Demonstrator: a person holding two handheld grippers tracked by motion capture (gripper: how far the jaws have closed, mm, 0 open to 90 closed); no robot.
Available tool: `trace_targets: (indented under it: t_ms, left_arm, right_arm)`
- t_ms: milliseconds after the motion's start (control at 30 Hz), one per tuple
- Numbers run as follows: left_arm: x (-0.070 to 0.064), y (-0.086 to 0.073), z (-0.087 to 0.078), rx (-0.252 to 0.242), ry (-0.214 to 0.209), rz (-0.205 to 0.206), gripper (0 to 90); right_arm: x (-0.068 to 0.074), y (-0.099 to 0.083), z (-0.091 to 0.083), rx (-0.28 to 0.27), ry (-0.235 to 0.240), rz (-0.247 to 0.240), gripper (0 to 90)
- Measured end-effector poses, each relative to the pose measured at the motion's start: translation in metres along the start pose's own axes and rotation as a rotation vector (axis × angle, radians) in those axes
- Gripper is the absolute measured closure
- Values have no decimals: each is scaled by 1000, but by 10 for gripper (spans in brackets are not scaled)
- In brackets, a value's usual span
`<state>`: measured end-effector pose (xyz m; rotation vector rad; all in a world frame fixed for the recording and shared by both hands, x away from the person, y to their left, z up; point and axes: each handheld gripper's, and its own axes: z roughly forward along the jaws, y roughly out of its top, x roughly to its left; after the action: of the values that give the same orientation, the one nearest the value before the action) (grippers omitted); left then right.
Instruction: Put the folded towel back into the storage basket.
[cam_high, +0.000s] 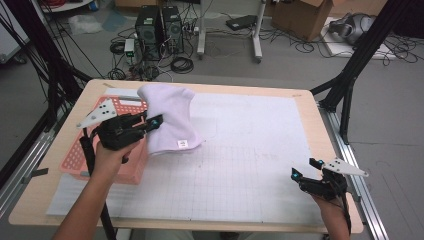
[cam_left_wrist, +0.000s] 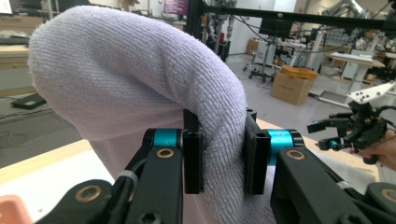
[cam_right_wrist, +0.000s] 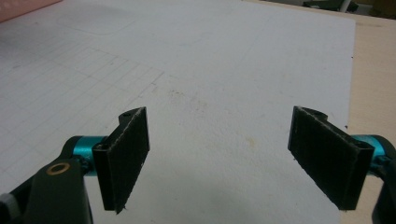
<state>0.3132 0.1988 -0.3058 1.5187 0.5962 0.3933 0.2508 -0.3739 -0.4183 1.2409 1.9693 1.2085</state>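
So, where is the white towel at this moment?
In the high view the white towel hangs at the table's left, pinched in the left gripper, beside the pink basket. The left gripper view shows its folds squeezed between the two jaws.

This is a robotics or data-recording lab. A wooden table (cam_high: 300, 95) covered by a white gridded mat (cam_high: 240, 170) stands on a bare grey floor inside a frame of black struts (cam_high: 357, 60). Beyond the table, at twelve o'clock, two black computer towers (cam_high: 160, 27) sit on the floor among loose coiled cables (cam_high: 181, 64). At one o'clock lies a cardboard box (cam_high: 305, 17). The left gripper view looks into a wide hall with more work tables (cam_left_wrist: 359, 58), rolling stands and another cardboard box (cam_left_wrist: 292, 86).
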Motion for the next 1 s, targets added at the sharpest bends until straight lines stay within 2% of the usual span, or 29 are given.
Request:
trace_targets:
  t_ms: [233, 400, 700, 1000]
  left_arm:
    - [12, 14, -20, -36, 24, -14, 741]
    - [19, 22, -33, -36, 48, -3, 741]
    - [29, 26, -54, -49, 84, -3, 741]
    - [34, 29, -67, -59, 103, 9, 741]
  right_arm:
    - [1, 0, 0, 4, -1, 3, 195]
    - [1, 1, 1, 2, -2, -4, 195]
    - [3, 2, 2, 5, -1, -4, 195]
    - [3, 2, 3, 5, -3, -9, 195]
